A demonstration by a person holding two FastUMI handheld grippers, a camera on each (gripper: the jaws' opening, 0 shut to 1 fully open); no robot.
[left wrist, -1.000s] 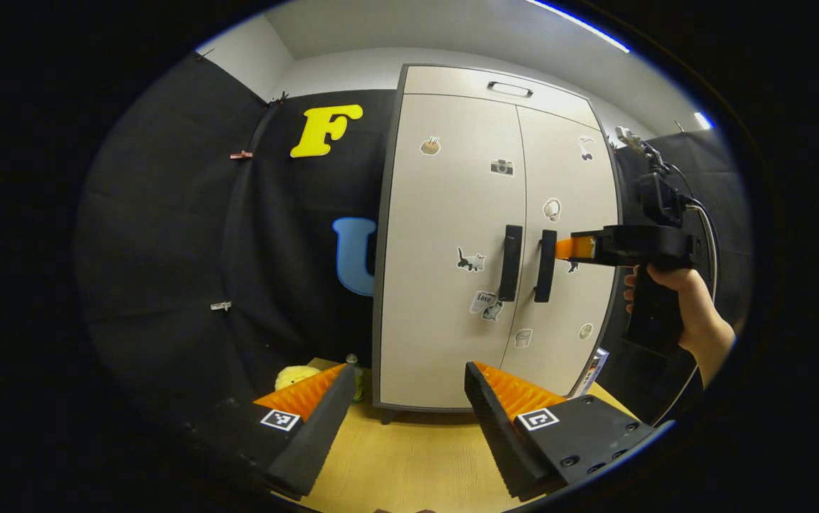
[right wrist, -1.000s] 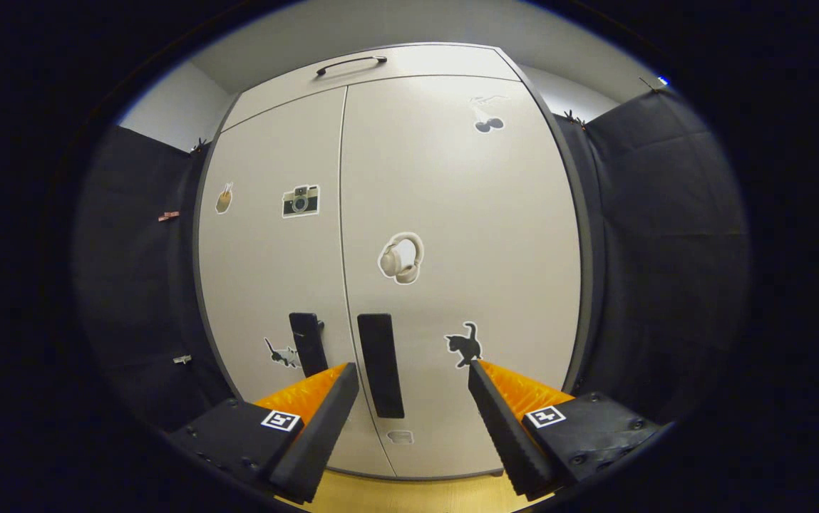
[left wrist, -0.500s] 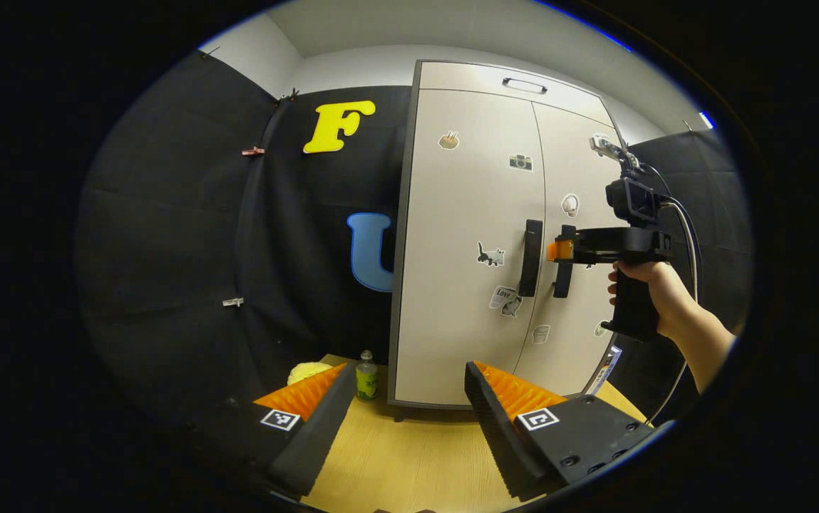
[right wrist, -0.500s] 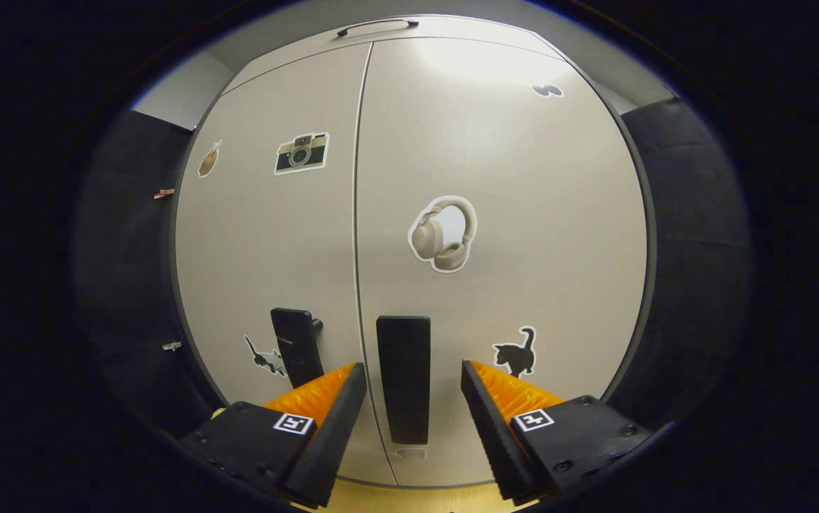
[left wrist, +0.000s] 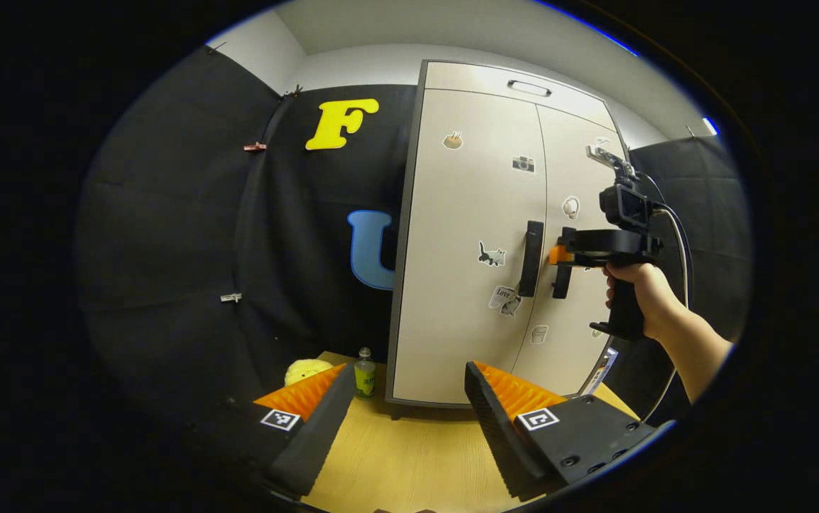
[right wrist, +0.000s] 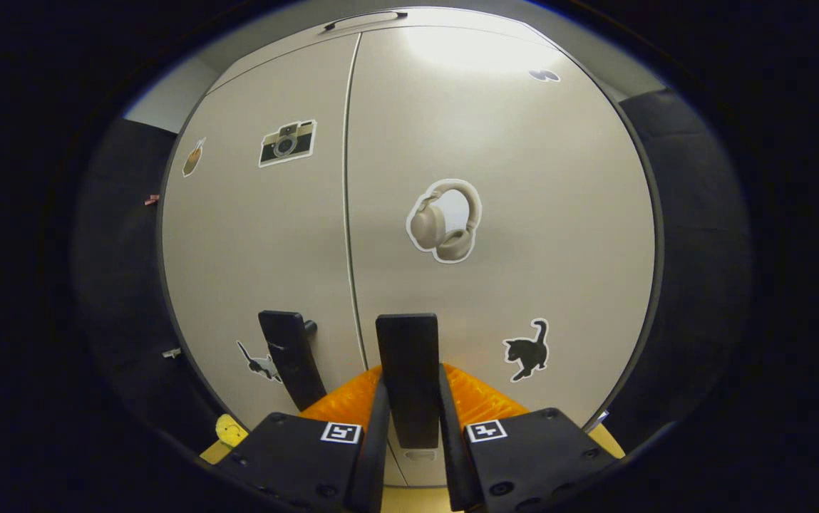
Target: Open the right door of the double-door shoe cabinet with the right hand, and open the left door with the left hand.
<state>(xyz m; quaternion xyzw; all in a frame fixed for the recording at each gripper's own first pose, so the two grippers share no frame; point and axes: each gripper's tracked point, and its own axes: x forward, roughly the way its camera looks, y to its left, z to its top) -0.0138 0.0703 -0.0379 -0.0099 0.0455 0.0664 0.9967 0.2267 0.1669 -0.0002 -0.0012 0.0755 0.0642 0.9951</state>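
Observation:
The beige shoe cabinet (left wrist: pixel 466 235) stands on a wooden table with both doors closed. In the right gripper view my right gripper (right wrist: pixel 409 420) is shut on the black handle of the right door (right wrist: pixel 409 356), one finger on each side. The left door's handle (right wrist: pixel 291 356) stands just left of it. In the left gripper view my left gripper (left wrist: pixel 405 399) is open and held well back from the cabinet, over the table. There the right gripper (left wrist: pixel 559 255) shows in a hand, clamped on the right handle (left wrist: pixel 562 274), beside the left handle (left wrist: pixel 532 258).
A small green bottle (left wrist: pixel 364 370) and a yellow soft toy (left wrist: pixel 306 370) sit on the wooden table (left wrist: pixel 409 463) left of the cabinet. Black cloth walls close in both sides. A drawer with a handle (left wrist: pixel 529 88) tops the cabinet.
My right gripper moved in on the right door's handle and closed its fingers on it. The left gripper drifted slightly back and left, staying open.

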